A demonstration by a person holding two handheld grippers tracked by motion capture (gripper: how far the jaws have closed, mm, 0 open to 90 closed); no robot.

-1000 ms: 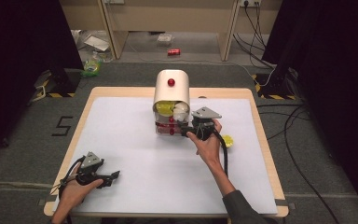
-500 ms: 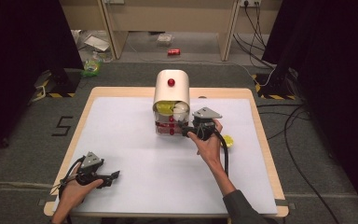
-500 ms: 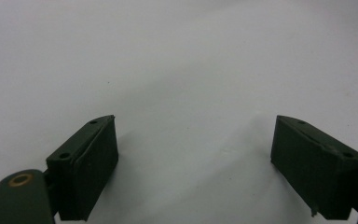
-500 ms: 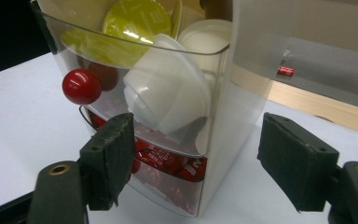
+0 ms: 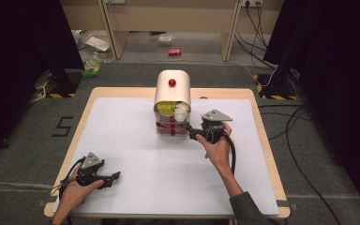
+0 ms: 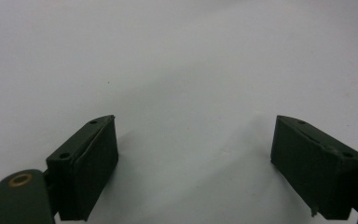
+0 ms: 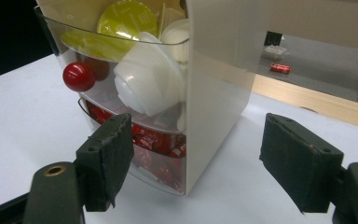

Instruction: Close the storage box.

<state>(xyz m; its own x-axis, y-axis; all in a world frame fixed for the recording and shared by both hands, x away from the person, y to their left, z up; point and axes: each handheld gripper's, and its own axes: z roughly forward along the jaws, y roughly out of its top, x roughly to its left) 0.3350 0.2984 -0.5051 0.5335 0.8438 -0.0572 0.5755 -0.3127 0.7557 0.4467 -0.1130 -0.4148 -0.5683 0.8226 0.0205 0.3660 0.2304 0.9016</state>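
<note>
A cream box (image 5: 172, 93) with a rounded top stands at the back middle of the white table (image 5: 122, 140). Its clear upper drawer (image 7: 121, 51) has a red ball knob (image 7: 79, 77) and holds yellow and white capsules. The lower drawer (image 7: 154, 140) holds red items. My right gripper (image 5: 192, 133) is open at the box's front right corner (image 7: 196, 158), which sits between its jaws without touching them. At the table's near left, my left gripper (image 5: 115, 177) stands open over bare white surface (image 6: 193, 154), holding nothing.
A small yellow object (image 5: 232, 139) lies on the table just beside the right hand. The wooden table rim (image 5: 262, 122) runs close on the right. On the floor behind are a red can (image 5: 175, 52), litter and cables (image 5: 286, 117).
</note>
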